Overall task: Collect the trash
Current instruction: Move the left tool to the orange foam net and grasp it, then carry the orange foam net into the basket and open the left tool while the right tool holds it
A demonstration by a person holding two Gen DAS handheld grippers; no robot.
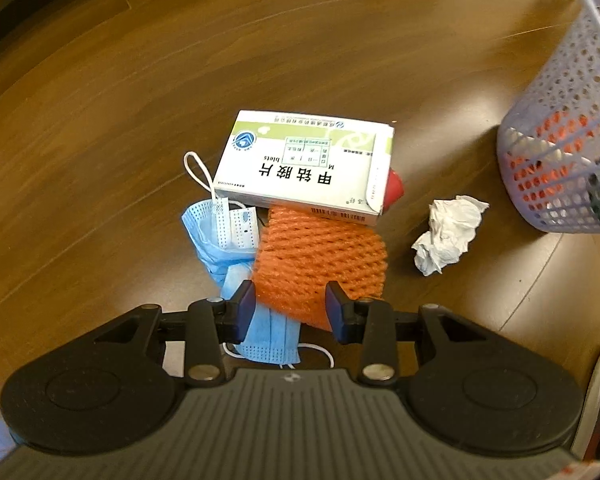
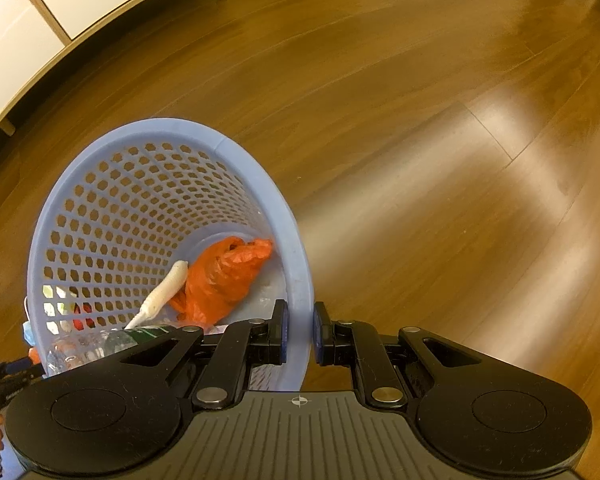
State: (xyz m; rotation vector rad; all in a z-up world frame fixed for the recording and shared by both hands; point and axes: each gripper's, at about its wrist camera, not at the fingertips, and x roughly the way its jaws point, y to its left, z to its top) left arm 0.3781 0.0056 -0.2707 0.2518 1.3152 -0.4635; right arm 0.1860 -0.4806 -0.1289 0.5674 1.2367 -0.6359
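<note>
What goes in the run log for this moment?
left gripper: open around orange foam net | right gripper: clamps basket rim | floor: box, mask, tissue

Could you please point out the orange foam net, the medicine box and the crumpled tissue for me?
orange foam net (image 1: 319, 256): left wrist view, middle of its ribbed mesh.
medicine box (image 1: 300, 160): left wrist view, centre of its printed top face.
crumpled tissue (image 1: 445, 232): left wrist view, middle of the white wad.

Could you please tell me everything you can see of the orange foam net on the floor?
The orange foam net is a soft, ribbed mesh sleeve lying flattened on the wooden floor. Its far end is tucked under the white medicine box; its left edge overlaps the blue face mask. The left gripper has its open jaws around the near end.
</note>
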